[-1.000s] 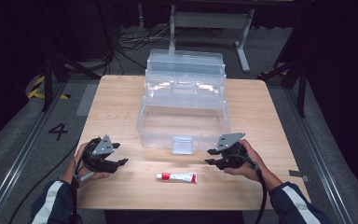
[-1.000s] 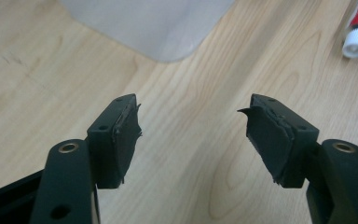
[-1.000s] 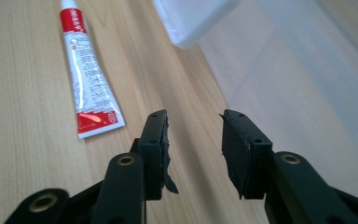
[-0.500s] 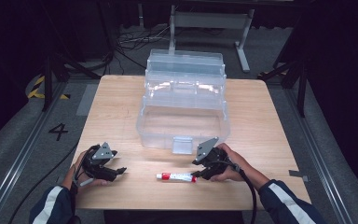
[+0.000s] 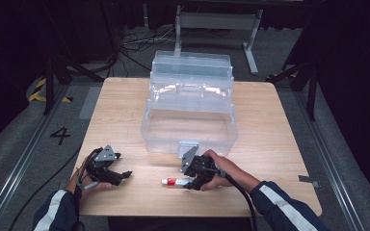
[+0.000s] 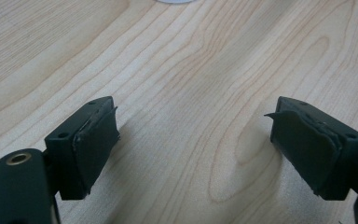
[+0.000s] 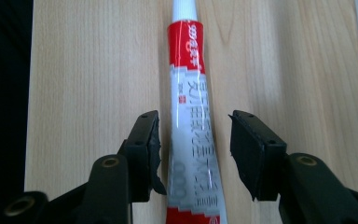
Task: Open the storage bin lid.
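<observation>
A red and white tube (image 5: 175, 182) (image 7: 191, 140) lies flat on the wooden table (image 5: 125, 110) near its front edge. My right gripper (image 5: 192, 179) (image 7: 193, 149) is down over the tube's right end, open, one jaw on each side of the tube and not pressing it. The tube's white cap points away from the camera in the right gripper view. My left gripper (image 5: 120, 176) (image 6: 193, 140) rests low at the table's front left, open, with bare wood between its jaws.
A clear plastic box (image 5: 189, 126) with stepped open trays (image 5: 191, 72) stands at the table's middle and back, a grey latch (image 5: 188, 146) on its front wall just behind my right gripper. Dark floor, cables and stand legs surround the table.
My right gripper moved left and down from the table's right side onto the tube, its jaws now straddling it. The left gripper sank slightly toward the front edge.
</observation>
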The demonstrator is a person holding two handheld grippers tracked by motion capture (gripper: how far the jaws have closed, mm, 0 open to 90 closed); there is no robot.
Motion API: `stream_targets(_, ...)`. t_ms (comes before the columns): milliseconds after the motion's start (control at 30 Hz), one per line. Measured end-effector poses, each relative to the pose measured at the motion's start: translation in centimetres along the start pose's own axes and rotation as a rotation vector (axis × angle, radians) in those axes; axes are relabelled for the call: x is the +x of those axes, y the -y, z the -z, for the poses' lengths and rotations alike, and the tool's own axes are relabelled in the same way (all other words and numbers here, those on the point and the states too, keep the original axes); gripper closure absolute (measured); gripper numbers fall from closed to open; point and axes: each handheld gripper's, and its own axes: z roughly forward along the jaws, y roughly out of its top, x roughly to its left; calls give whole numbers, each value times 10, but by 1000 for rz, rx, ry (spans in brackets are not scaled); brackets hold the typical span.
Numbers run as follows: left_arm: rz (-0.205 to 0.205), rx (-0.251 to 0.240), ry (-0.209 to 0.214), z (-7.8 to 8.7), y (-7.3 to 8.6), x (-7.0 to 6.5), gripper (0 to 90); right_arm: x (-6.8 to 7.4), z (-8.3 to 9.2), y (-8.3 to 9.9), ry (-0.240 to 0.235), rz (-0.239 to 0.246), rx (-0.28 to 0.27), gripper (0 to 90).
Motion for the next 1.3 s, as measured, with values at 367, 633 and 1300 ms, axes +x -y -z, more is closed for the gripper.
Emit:
stream_targets(367,-1,1,4,0,0,1,146,-3,-14,-18,0,31,60,598)
stream_targets(633,-2,0,8,0,0,1,146,0,-13,-19,-8,61,95,701)
stream_targets(1300,-3,1,7,0,0,1,145,-9,2,4,4,46,159,709)
